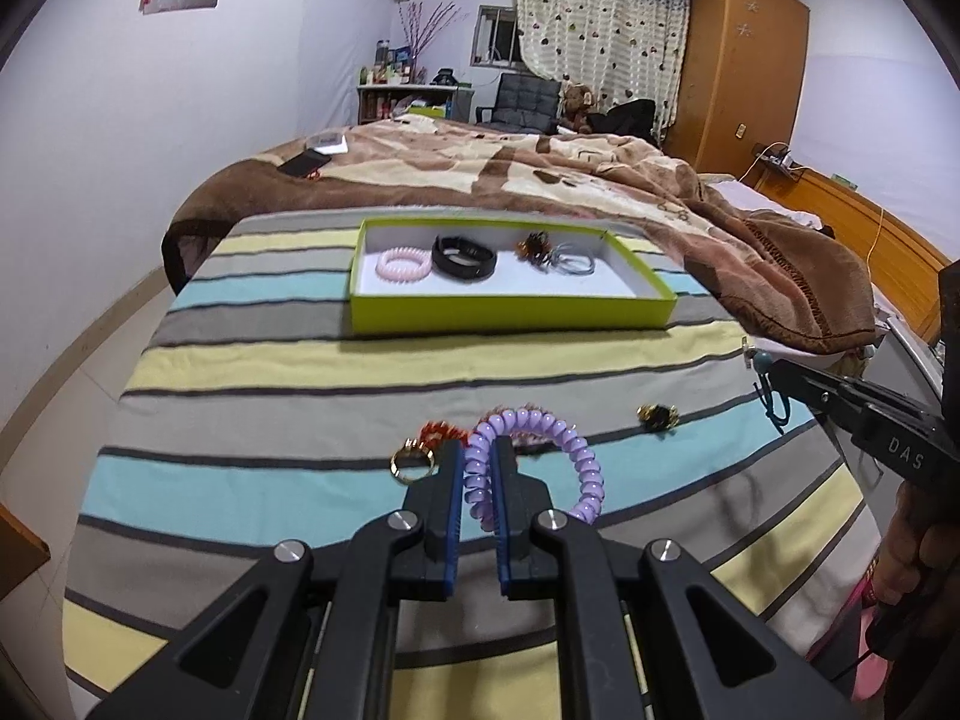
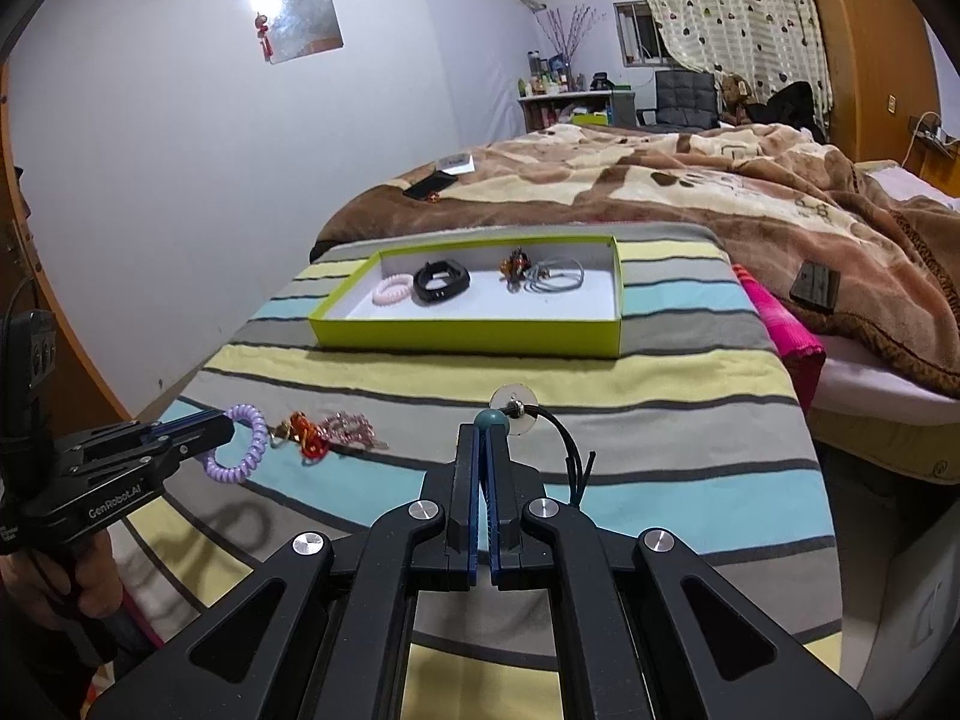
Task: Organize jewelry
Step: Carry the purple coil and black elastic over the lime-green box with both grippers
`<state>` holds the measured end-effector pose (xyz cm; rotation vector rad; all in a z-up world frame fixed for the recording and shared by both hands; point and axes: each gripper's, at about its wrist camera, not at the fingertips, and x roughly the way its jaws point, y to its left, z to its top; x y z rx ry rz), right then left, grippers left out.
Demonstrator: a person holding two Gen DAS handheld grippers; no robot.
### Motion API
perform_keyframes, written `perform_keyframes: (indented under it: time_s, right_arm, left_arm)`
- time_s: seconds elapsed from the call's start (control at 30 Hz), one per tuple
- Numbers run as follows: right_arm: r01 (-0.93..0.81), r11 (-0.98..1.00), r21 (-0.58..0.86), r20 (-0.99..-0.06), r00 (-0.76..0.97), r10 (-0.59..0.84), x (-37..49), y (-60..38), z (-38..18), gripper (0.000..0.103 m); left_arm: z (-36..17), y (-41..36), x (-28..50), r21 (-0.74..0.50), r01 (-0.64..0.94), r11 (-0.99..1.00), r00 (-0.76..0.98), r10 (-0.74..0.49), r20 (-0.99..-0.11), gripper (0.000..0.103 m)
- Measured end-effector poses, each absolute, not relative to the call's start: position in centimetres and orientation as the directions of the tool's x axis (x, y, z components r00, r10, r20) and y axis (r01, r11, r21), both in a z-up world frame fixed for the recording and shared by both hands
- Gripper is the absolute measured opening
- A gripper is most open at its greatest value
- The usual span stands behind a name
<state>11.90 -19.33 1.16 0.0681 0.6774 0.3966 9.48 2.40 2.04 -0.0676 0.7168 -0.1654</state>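
Jewelry: part of it lies in the green tray (image 1: 510, 313) at the far end of the striped cloth (image 1: 300, 372), part loose at the near end, and two pieces are in my grippers.
Left gripper (image 1: 478, 450): my jaws are closed on the purple coil (image 1: 579, 456), pinching one side of its loop while the rest hangs out to the right, over the near part of the cloth.
Right gripper (image 2: 483, 429): my jaws are closed on a teal bead (image 2: 489, 420) at their tips; its dark cord (image 2: 570, 450) trails off to the right, and a clear disc (image 2: 516, 402) sits just beyond the bead.
Tray contents: pink coil (image 1: 403, 264) at the left, black band (image 1: 465, 256) beside it, then an orange charm (image 1: 534, 245) touching some grey loops (image 1: 573, 259).
Loose on cloth: gold ring (image 1: 413, 461) and red beads (image 1: 441, 433) just left of my left fingertips; pink chain (image 2: 351, 427) beside the red beads; a dark gold piece (image 1: 658, 415) further right.
Beyond the tray: brown blanket (image 1: 540, 180).
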Motion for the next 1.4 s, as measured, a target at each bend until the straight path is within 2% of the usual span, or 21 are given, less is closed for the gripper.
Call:
perform_keyframes:
  time_s: [0.87,1.4]
  right_arm:
    - [-0.347,0.924,0.164,-0.563,0.736,0.376,17.4,-18.4,3.5,0.001]
    - [-0.325,0.937,0.129,-0.599,0.728,0.335,24.6,-17.5,2.7,0.001]
  left_arm:
    - [4.9,2.5,16.0,-0.07,0.152,0.986,0.774,-0.163,-0.611,0.009]
    - [3.8,4.4,23.1,-0.047,0.095,0.994,0.768,-0.103,-0.632,0.01]
